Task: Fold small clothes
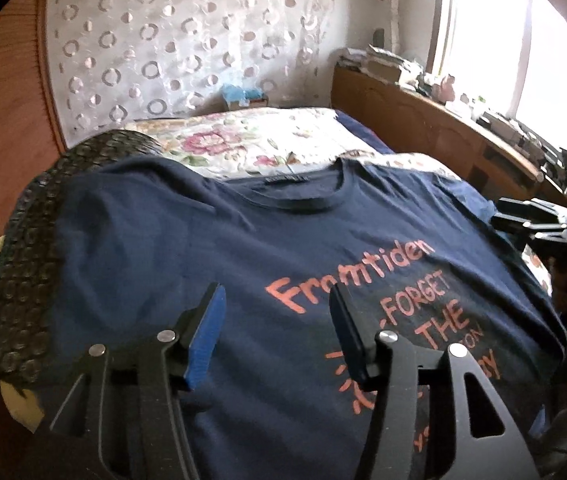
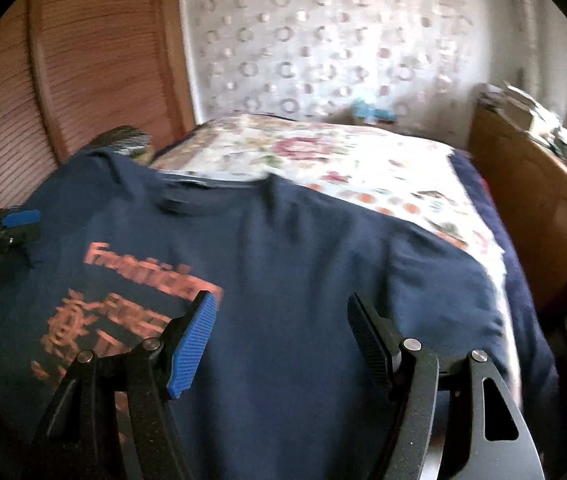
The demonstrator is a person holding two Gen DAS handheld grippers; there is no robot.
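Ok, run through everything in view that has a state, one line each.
Navy T-shirt: spread flat on the bed, print side up, unfolded.
Left hand-held gripper: open, above the shirt, holding nothing.
Right hand-held gripper: open, above the shirt, holding nothing.
Floral bedspread: laid out under the shirt.

Lit by daylight from the window [image 1: 523, 52] far right of the left tongs [image 1: 275, 336], blown out to plain white there. Dim and soft nearer, with the shirt [image 1: 283, 248] ahead of the tongs dark yet its print readable. Strong fisheye bending at the edges, black corners all round. Right view smeared by motion blur: shirt print [image 2: 139, 300] left of the right tongs [image 2: 281, 340] illegible, curtain [image 2: 323, 40] beyond hazy, glare at the far right rim
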